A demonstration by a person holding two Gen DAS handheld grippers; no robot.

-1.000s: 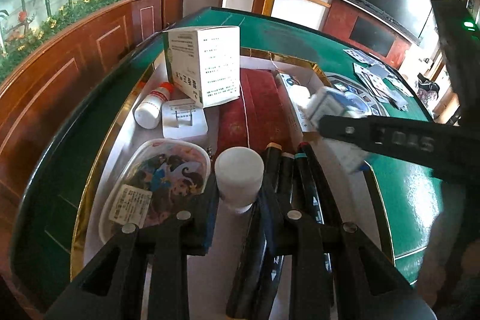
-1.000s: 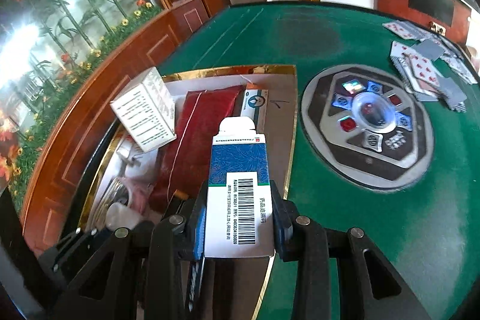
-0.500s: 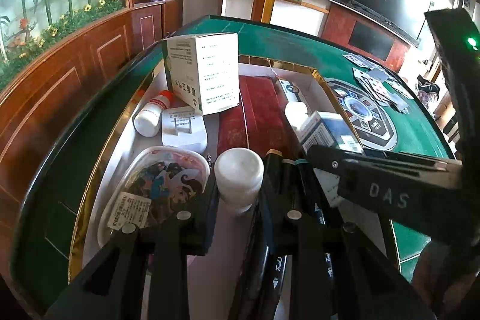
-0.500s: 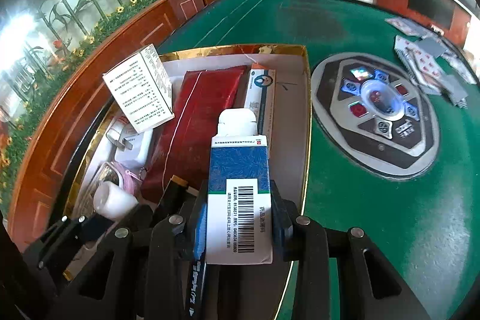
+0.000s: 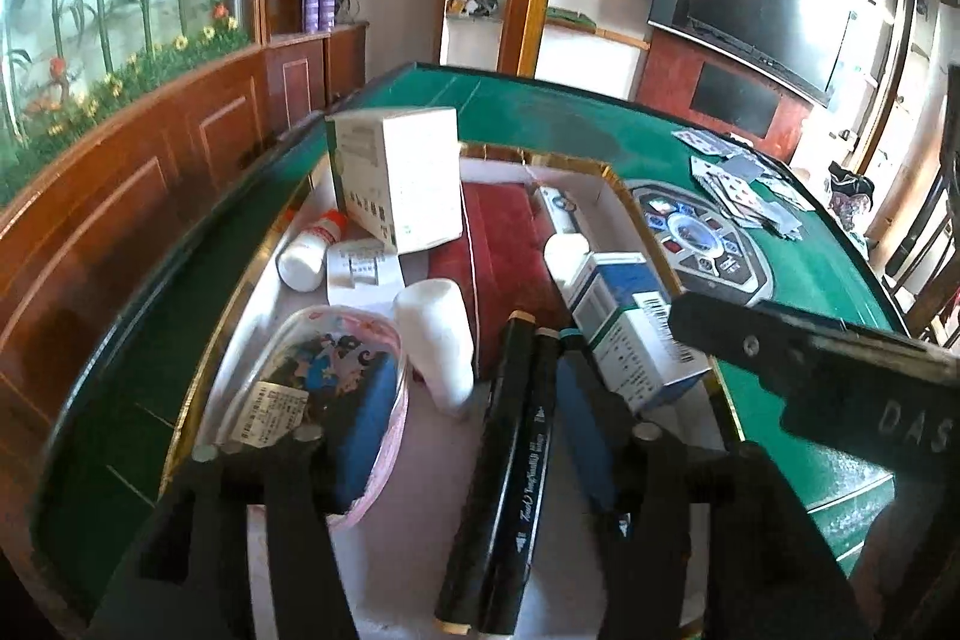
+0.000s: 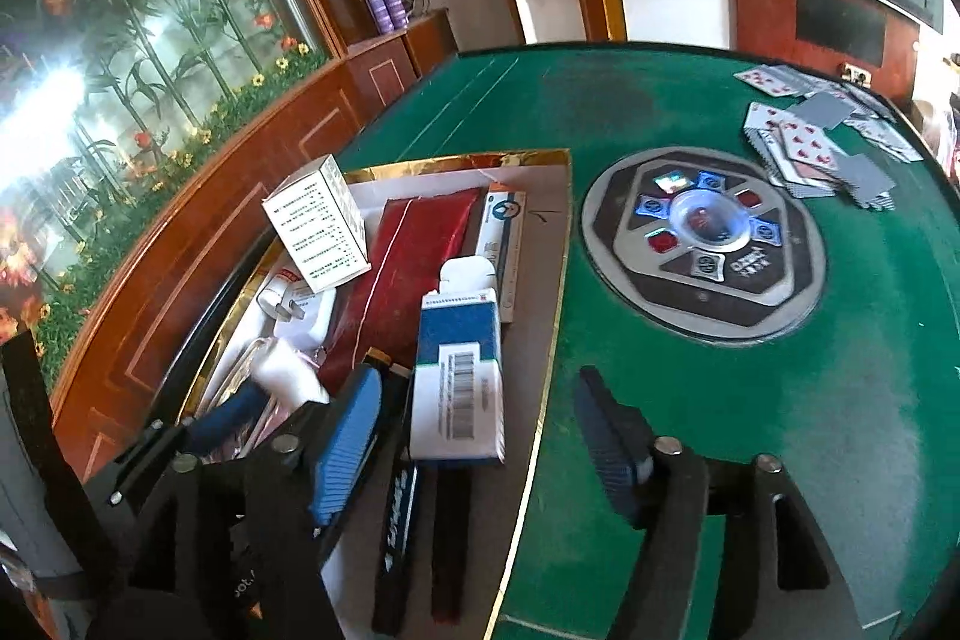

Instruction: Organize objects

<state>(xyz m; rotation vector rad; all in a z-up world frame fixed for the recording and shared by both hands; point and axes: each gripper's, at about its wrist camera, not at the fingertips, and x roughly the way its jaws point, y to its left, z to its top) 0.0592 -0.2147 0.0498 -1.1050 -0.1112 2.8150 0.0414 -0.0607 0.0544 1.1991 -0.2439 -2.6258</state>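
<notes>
Now, left gripper: jaws had just been opening and stood apart; the white cylinder lay tipped between them, touched by neither pad.
Right gripper: jaws had just been opening and stood wide; the blue-and-white carton lay flat just beside the left pad, gripped by neither.
Change from the earlier frames: the cylinder, upright and pinched a second before, had toppled onto the tray floor; the carton, clamped then, rested freed in the tray.
Carton position: at the tray's right side, its far end against the red pouch, its near end over the black markers.
Cylinder position: between the cartoon-print case and the markers.
Pose: both grippers pointed steeply downward over the tray's near end; the right one appeared in the left view as a dark bar at right.
Surroundings: the tray sat on the green table.
</notes>
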